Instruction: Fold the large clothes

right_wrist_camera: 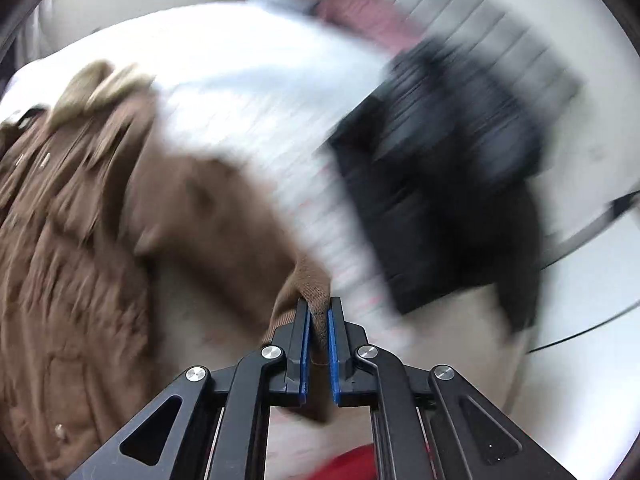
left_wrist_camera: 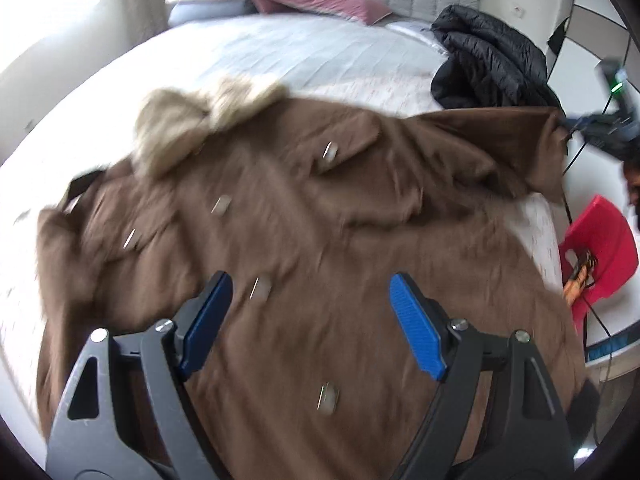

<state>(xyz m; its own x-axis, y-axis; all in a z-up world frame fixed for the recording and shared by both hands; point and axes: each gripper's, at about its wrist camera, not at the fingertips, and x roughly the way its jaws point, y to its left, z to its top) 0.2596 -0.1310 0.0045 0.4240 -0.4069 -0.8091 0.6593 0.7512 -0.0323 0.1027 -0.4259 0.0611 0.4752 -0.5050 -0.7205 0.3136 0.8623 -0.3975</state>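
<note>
On the bed (left_wrist_camera: pixel 320 52) w/ white cover, the brown coat (left_wrist_camera: pixel 320 248) lies spread, fur collar (left_wrist_camera: pixel 208 116) toward the pillows, a black jacket (left_wrist_camera: pixel 488 64) heaped near the far corner. Right gripper (right_wrist_camera: pixel 319 316) is clamped on the ribbed cuff of the coat's sleeve (right_wrist_camera: pixel 224 216), while left gripper (left_wrist_camera: pixel 312 296) hangs over the coat body w/ jaws wide apart, nothing btwn them. Looks like the sleeve-fold step: next move prob needs the cuff carried across onto the coat front, kept taut, w/ the left free to pin or smooth the body.
</note>
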